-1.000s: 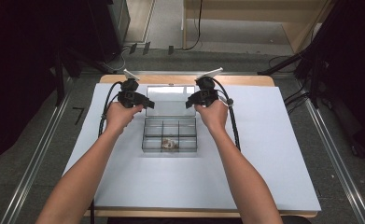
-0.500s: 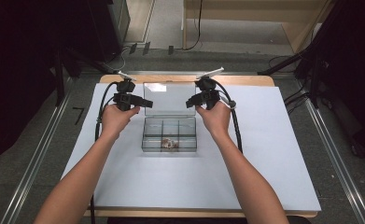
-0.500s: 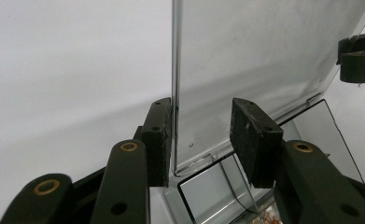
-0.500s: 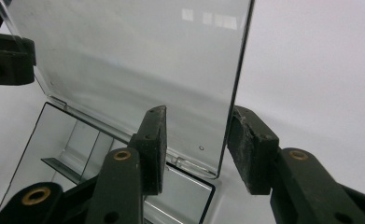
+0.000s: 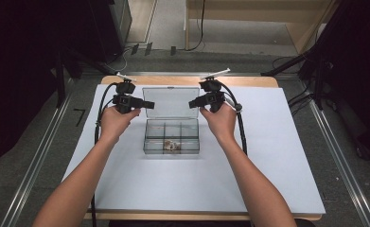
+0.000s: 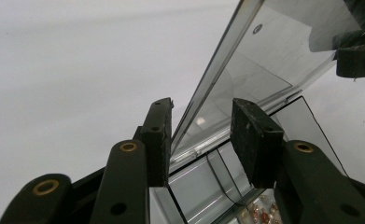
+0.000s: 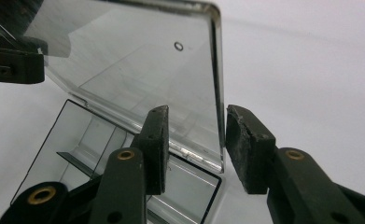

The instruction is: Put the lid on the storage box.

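Note:
A clear plastic compartment box (image 5: 147,138) sits mid-table with its lid (image 5: 171,100) swung up toward the far side. Small brownish pieces (image 5: 171,145) lie in a front compartment, also seen as pieces (image 6: 259,214) past the jaws. My left gripper (image 5: 150,104) points in at the lid's left edge. In its own view, the left gripper (image 6: 201,126) straddles the lid (image 6: 273,51) rim, with a gap at one pad. My right gripper (image 5: 192,103) mirrors it on the right edge. The right gripper (image 7: 196,135) has just been closing slightly around the lid (image 7: 138,56) edge without pinching it.
The box stands on a white sheet (image 5: 268,161) over a wooden table. Black cables (image 5: 242,137) trail from both grippers along the forearms. Dark stands and floor rails (image 5: 336,161) flank the table. The opposite gripper (image 6: 357,56) shows at the lid's far side.
The lid has tipped a little further up and back. Both hands have eased slightly outward along its side edges. The box base has stayed put.

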{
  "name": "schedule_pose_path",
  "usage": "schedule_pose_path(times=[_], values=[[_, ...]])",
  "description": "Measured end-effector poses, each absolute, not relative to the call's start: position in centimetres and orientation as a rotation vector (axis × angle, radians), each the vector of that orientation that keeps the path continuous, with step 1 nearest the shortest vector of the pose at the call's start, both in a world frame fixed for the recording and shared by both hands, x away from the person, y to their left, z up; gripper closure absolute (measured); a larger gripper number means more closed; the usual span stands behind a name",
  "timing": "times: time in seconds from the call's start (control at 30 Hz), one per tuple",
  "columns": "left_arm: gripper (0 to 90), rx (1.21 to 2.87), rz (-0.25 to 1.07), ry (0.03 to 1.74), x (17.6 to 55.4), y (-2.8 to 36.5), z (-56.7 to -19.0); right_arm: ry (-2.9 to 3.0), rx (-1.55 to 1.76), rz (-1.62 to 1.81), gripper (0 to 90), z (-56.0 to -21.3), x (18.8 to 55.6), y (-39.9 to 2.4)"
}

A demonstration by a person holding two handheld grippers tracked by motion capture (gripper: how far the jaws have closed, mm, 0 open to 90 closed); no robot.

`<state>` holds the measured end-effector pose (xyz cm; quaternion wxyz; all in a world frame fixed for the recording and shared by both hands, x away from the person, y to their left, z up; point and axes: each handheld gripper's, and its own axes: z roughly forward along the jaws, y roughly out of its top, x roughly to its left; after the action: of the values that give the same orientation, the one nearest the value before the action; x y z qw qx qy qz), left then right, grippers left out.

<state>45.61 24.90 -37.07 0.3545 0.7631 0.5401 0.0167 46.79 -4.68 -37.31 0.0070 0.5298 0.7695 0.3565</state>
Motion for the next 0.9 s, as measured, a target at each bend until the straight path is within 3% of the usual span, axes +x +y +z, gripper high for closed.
schedule_pose_path(times=[0.9], values=[[55.9, 2.001, 0.103, 1.294, 43.8, 25.3, -33.2, 2.402, 1.519, 1.151, 66.2, -33.8, 45.0, -5.3]])
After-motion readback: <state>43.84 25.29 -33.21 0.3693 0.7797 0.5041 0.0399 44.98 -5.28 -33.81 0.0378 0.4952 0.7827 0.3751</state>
